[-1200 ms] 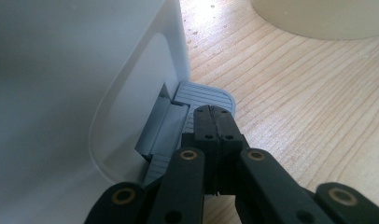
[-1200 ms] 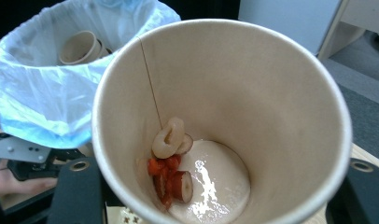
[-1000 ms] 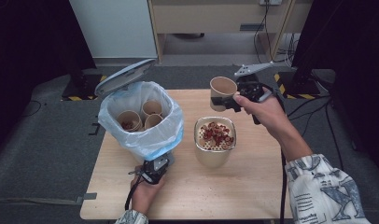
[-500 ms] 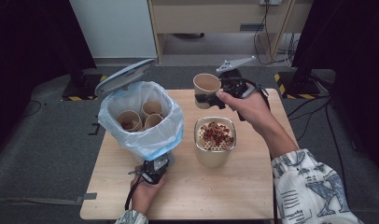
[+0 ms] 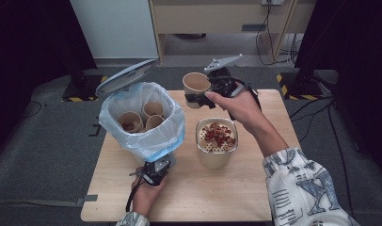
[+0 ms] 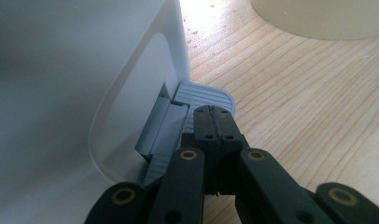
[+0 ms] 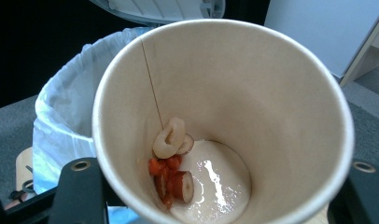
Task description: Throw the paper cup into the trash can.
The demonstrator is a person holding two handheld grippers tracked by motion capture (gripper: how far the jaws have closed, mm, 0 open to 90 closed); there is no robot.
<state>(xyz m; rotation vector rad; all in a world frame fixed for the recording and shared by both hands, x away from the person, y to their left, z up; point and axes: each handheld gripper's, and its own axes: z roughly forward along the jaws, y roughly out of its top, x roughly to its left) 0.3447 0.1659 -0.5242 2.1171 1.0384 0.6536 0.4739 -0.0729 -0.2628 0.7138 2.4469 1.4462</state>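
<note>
Above the desk (image 5: 255,188) near its far edge, right tool (image 5: 203,98) pinches a paper cup (image 5: 195,88) by its wall, cup off the surface and tilted toward the bin side. Right gripper view: cup (image 7: 225,116) interior wet, with a few red bits and pale ring slices (image 7: 171,154) stuck at the bottom, black jaws on either side of the cup wall. Cup sits between the bin and the strainer bowl, higher than both.

Left tool (image 5: 154,170) at the near side of the desk, jaws pressed together, holding nothing. Left gripper view: tip (image 6: 215,122) rests on the grey foot pedal (image 6: 201,95) at the base of the white pedal bin (image 6: 75,84).

Bin (image 5: 132,136) lined with a pale blue bag, grey lid (image 5: 125,76) tipped up and open. Several used paper cups (image 5: 147,115) already inside.

Beige strainer bowl (image 5: 216,155) on the desk just right of the bin, red and pale food bits (image 5: 218,135) on its perforated top.
</note>
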